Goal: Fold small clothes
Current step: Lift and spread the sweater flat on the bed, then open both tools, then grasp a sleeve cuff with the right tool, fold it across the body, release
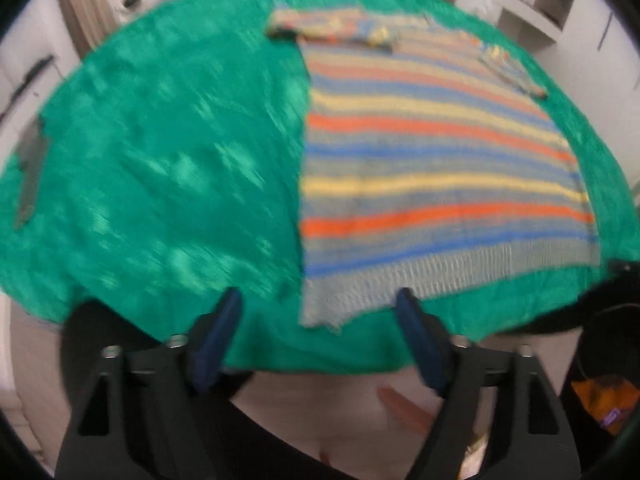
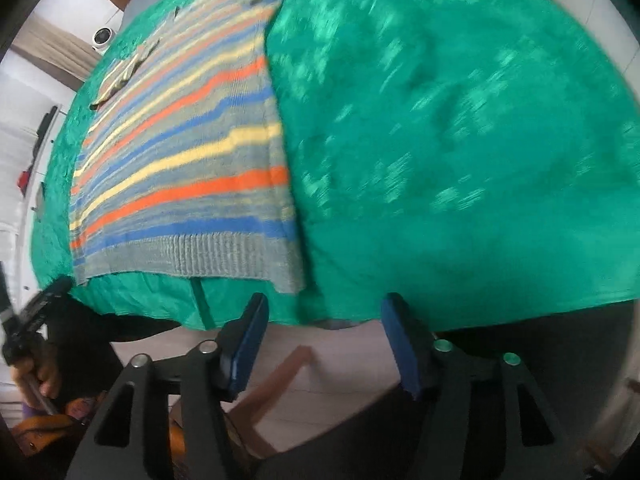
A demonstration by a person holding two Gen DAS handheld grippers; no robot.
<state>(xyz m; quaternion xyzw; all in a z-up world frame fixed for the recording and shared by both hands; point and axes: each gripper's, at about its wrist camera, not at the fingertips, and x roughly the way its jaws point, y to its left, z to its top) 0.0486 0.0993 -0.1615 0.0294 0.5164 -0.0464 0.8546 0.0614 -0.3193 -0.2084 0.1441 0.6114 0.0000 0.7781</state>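
Observation:
A striped knit sweater (image 1: pixel 432 152) in grey, blue, orange and yellow lies flat on a green cloth (image 1: pixel 168 152) over a table. Its sleeves are folded across the far top. Its ribbed hem faces me. My left gripper (image 1: pixel 320 304) is open and empty, just above the hem's left corner at the table's near edge. In the right wrist view the sweater (image 2: pixel 184 168) lies left of centre on the green cloth (image 2: pixel 460 160). My right gripper (image 2: pixel 322 308) is open and empty, near the hem's right corner. Both views are blurred.
The table's near edge drops to a pale floor (image 2: pixel 320 360) with a brown chair leg below. The other hand and its gripper (image 2: pixel 32 332) show at the far left of the right wrist view. White shelves (image 1: pixel 532 8) stand behind the table.

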